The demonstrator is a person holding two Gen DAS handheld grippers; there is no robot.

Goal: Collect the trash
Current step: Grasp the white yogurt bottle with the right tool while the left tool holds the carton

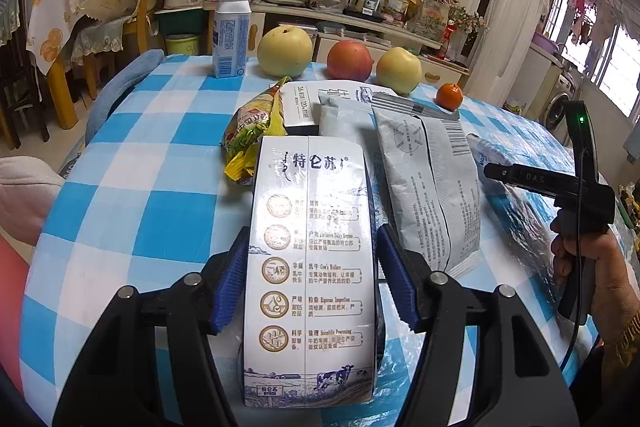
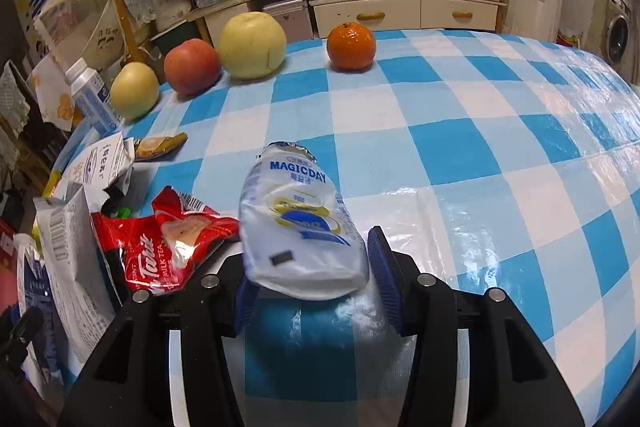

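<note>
Across the upper part of the left wrist frame, four fruits lined the checked tablecloth [image 1: 168, 211]: two pears [image 1: 285, 51], one apple [image 1: 349, 60] and one mandarin [image 1: 449, 96], with one milk bottle [image 1: 231, 31] at their left. At lower centre the left gripper [image 1: 310, 283] was clamped on a milk carton [image 1: 308, 259]. Beyond it lay one yellow wrapper [image 1: 250, 135] and two grey pouches [image 1: 432, 187]. At lower centre of the right wrist frame the right gripper [image 2: 312, 283] had its pads against a white MAGICDAY pouch [image 2: 298, 223]; a red Tarik packet [image 2: 168, 239] lay beside it.

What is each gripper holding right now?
Left gripper: shut on the milk carton.
Right gripper: around the MAGICDAY pouch; grip cannot be told.
</note>
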